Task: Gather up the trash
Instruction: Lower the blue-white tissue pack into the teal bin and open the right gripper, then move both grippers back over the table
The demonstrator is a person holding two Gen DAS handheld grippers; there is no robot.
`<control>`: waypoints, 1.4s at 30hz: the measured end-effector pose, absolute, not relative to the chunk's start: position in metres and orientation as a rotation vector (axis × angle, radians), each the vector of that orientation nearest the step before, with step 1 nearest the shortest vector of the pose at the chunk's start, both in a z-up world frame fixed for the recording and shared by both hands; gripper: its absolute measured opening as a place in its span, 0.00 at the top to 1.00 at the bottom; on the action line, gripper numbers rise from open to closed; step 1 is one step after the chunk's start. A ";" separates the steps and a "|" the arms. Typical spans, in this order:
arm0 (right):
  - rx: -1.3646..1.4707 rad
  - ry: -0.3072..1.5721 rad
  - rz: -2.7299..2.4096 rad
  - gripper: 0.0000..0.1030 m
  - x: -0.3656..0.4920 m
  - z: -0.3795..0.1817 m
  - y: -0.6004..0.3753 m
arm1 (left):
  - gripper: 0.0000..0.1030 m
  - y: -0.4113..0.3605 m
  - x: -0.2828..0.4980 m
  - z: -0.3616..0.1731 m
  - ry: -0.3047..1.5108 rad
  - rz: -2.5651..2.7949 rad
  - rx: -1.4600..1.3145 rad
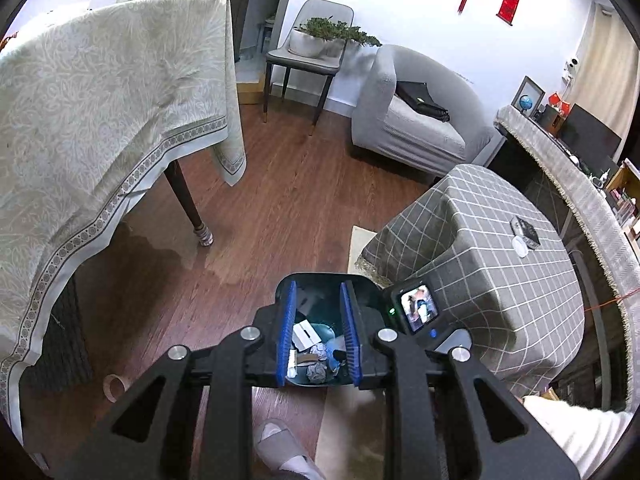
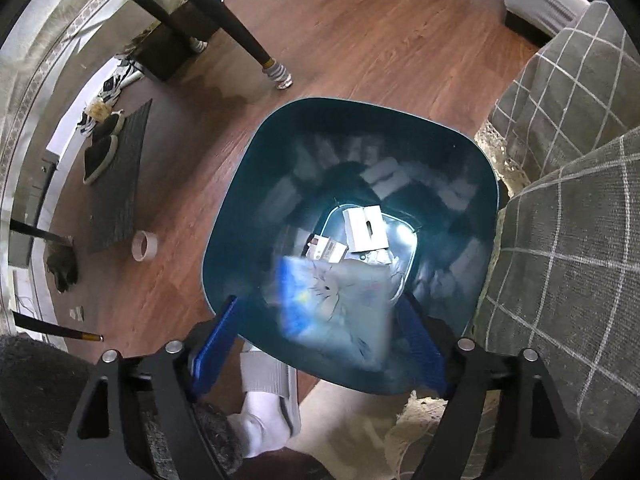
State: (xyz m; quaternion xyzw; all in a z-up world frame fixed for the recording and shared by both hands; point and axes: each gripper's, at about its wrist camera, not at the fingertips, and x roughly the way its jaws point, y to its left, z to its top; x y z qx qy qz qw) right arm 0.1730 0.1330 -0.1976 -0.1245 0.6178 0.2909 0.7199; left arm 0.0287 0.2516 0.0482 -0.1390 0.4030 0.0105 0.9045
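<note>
While my right hand-held gripper [image 2: 320,336] hangs over the dark bin [image 2: 460,160], its jaws spread wide and the blurred blue-and-white wrapper [image 2: 328,300] loose between them, I should stay centred above the opening until it drops clear onto the white box [image 2: 366,228]. My left hand-held gripper [image 1: 320,336] is narrowed on nothing. Only the right view shows the tape roll [image 2: 144,245] and scraps on the floor; the left shows the checked tabletop [image 1: 500,272].

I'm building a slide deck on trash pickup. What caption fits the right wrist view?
Right gripper, jaws wide, above the dark teal bin as a blurred blue-and-white wrapper falls toward the boxes inside.
</note>
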 end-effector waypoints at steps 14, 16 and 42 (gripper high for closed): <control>-0.199 1.202 0.691 0.19 0.162 -0.107 0.127 | 0.77 0.242 0.002 0.090 0.758 0.033 -0.258; -0.189 1.158 0.701 0.19 0.158 -0.086 0.124 | 0.77 0.239 -0.006 0.097 0.747 0.038 -0.252; -0.065 0.899 0.490 0.19 0.133 0.033 -0.096 | 0.33 0.084 0.041 0.092 0.814 -0.117 -0.152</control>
